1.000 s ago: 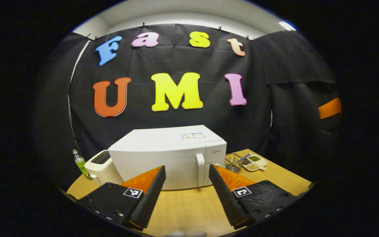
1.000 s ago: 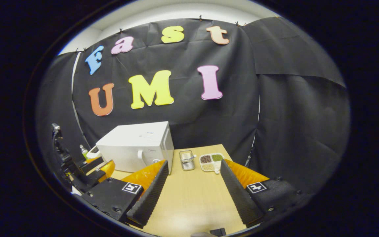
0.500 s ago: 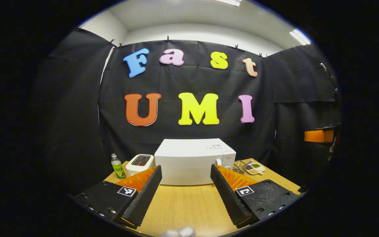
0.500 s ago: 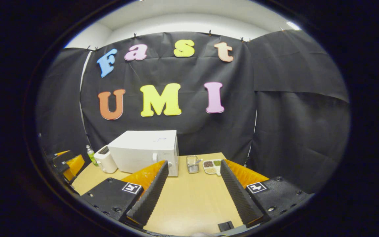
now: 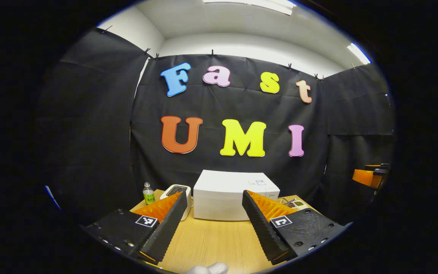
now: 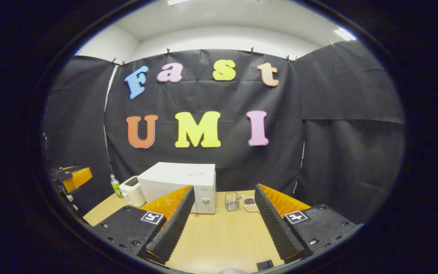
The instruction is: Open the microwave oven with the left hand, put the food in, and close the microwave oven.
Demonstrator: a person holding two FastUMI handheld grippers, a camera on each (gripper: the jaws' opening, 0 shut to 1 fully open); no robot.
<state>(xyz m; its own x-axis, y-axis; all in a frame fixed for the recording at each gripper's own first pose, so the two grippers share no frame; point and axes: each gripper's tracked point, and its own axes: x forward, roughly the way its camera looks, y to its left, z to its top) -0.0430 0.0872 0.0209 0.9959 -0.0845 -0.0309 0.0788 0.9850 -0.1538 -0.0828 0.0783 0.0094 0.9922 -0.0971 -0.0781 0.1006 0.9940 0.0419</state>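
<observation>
You are pulling both grippers back from microwave (image 5: 235, 194); it is shrinking in both views. Left gripper (image 5: 211, 220), right gripper (image 6: 222, 220): jaws apart, empty. Door closed, opening not begun.

No writing is clear enough to make out. The microwave (image 5: 234, 194) carries small stickers on its top and a faint mark on its front, and the bottle (image 5: 149, 194) a label, all too small.

On the table (image 6: 219, 236), the microwave oven (image 6: 179, 182) sits at the back — toaster (image 6: 132, 190) and bottle (image 6: 115, 185) to its left, a metal basket (image 6: 232, 201) and food tray (image 6: 250, 204) to its right.
</observation>
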